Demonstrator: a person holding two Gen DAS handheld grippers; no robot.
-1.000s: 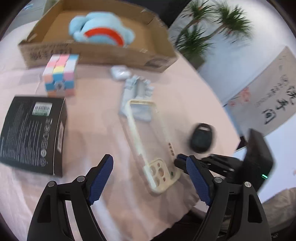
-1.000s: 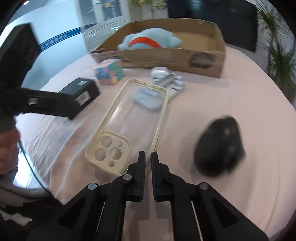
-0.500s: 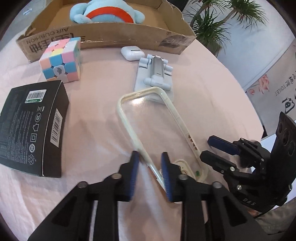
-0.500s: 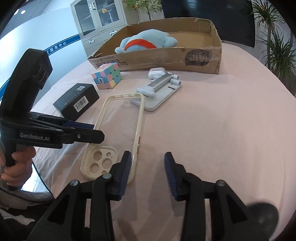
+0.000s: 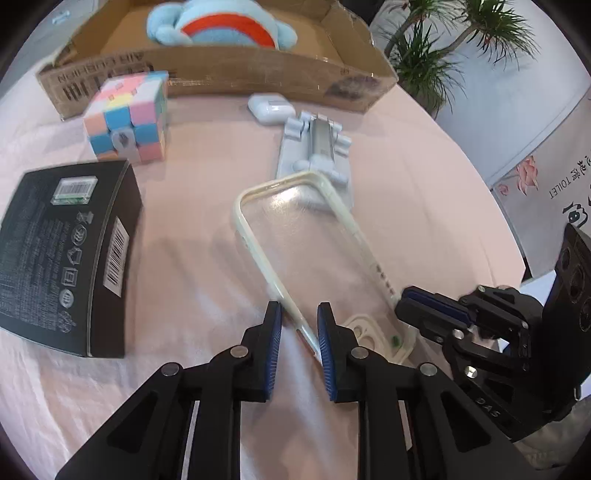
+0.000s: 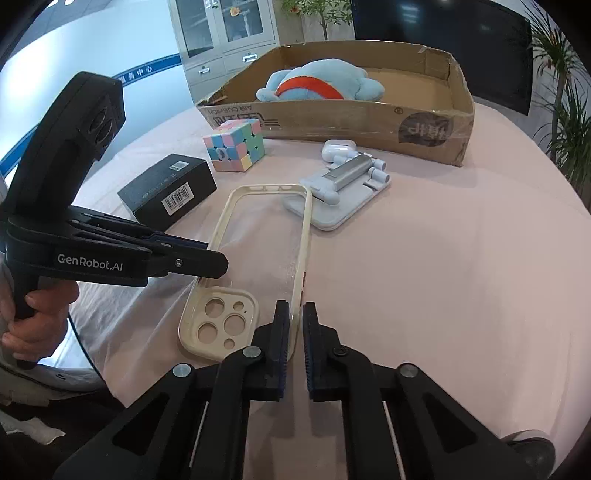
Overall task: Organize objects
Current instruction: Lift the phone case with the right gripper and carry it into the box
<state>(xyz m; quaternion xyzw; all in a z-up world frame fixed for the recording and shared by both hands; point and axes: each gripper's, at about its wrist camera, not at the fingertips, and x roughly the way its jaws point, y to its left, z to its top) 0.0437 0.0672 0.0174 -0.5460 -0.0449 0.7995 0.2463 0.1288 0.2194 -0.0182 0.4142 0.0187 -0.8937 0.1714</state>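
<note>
A clear phone case with a cream rim (image 5: 314,243) (image 6: 266,251) lies on the pink tablecloth, its far end resting on a white phone stand (image 5: 317,147) (image 6: 343,192). My left gripper (image 5: 299,321) is closed on the case's left long edge. My right gripper (image 6: 293,321) is closed on the opposite long edge near the camera cutout. Each gripper shows in the other's view, the right gripper at the lower right of the left wrist view (image 5: 428,306) and the left gripper at the left of the right wrist view (image 6: 207,258).
A cardboard box (image 5: 229,70) (image 6: 332,118) at the back holds a blue plush toy (image 5: 221,26) (image 6: 321,85). In front of it are a pastel cube (image 5: 127,118) (image 6: 234,146), a white earbud case (image 5: 271,107) (image 6: 338,147) and a black carton (image 5: 62,251) (image 6: 170,190). The table edge is near me.
Both grippers have closed in on the phone case's long edges, the right one from wide open. The small black object seen a second ago is out of view.
</note>
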